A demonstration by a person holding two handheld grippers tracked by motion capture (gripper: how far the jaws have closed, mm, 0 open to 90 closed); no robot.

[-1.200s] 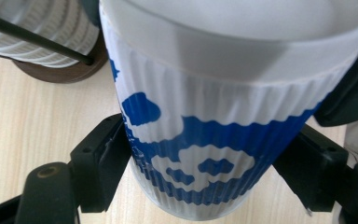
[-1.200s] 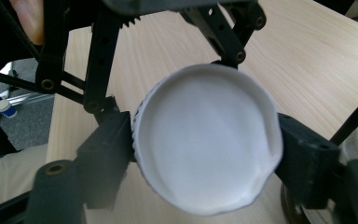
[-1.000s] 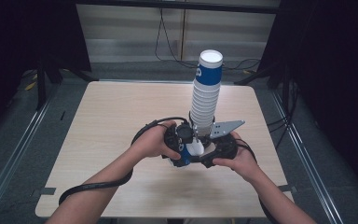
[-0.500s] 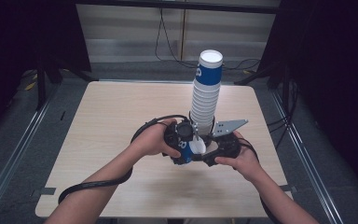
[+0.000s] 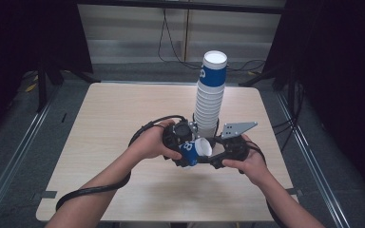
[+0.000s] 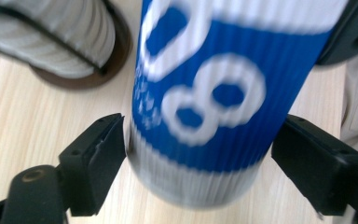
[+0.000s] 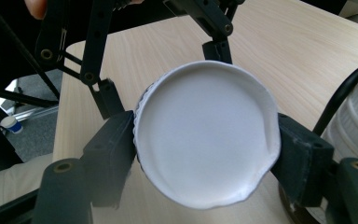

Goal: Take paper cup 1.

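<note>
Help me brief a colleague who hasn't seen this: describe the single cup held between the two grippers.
On the pale wooden table, in front of the tall stack of white ribbed paper cups, lies one blue and white paper cup. It is tipped on its side between the left gripper and right gripper, unlike the upright stacked cups.

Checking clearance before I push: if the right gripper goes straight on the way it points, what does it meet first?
The cup already between its jaws; its rim is dented there. Beyond that, probably the left gripper, though depth is unclear.
</note>
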